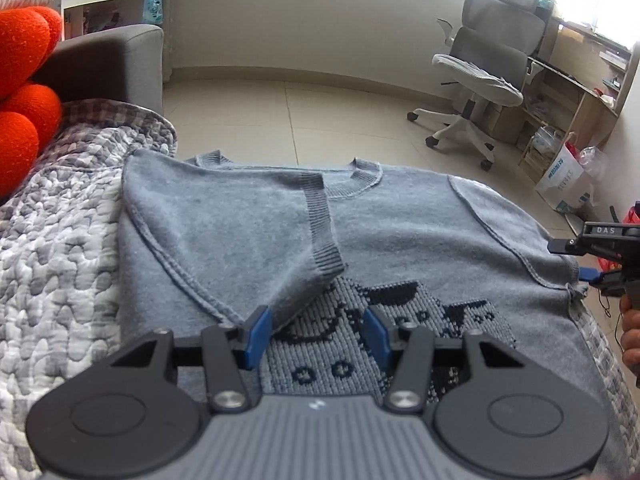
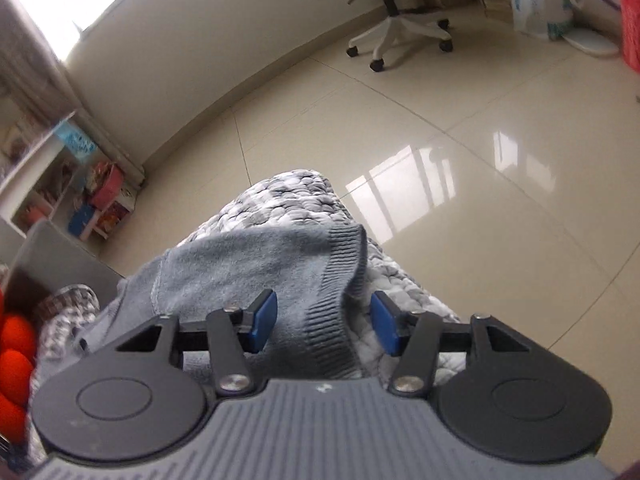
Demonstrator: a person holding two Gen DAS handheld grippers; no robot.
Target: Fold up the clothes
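Only readable bit is "DAS" in white letters on the right gripper (image 1: 591,270); print on the bag (image 1: 562,176) is too blurry.

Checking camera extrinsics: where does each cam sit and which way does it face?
Left wrist: on the left tool, above the sweater, facing across it to the office chair; open fingers, right tool and a hand show.
Right wrist: on the right tool, over the sleeve cuff, tilted toward the floor; open fingers show.
Shared: sweater, quilt, chair, red cushion.
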